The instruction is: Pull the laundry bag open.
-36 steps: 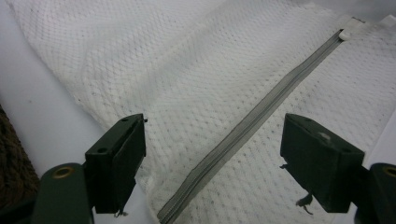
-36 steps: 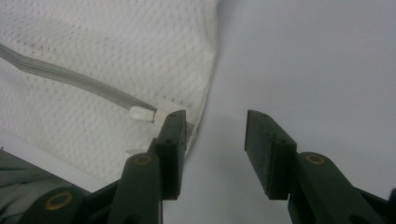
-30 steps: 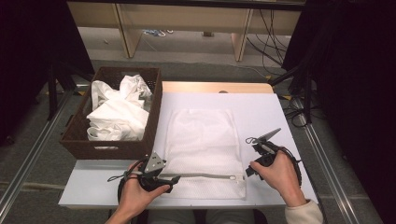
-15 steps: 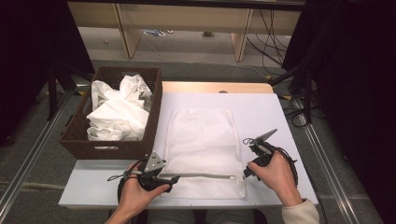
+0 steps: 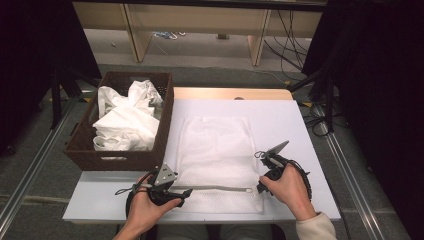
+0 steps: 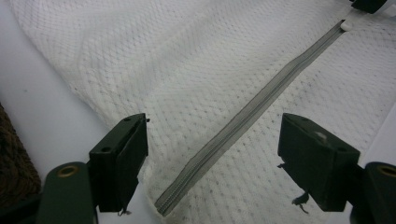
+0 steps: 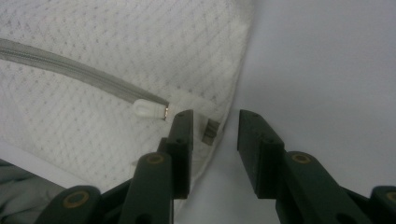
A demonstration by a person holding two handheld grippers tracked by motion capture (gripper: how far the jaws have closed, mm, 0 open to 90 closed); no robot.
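A white mesh bag (image 5: 215,150) lies flat on the white table (image 5: 290,120), its grey zipper (image 5: 215,189) running along the near edge. My left gripper (image 5: 182,192) is at the zipper's left end. Its jaws stand wide open on either side of the zipper (image 6: 261,102), above the mesh (image 6: 187,56). My right gripper (image 5: 260,187) is at the bag's near right corner, beside the white zipper pull (image 7: 149,109). Its jaws (image 7: 215,116) have just been closing and are open, with the bag's edge and a small tab between them, not pinched.
A dark wicker basket (image 5: 80,150) with crumpled white cloths (image 5: 125,120) stands at the table's left, close to the bag. A wooden board (image 5: 230,93) runs along the far edge. Bare white table lies right of the bag. Cables trail on the floor beyond.
My right hand has edged slightly left toward the bag's near right corner. The left hand and the bag have stayed where they were.
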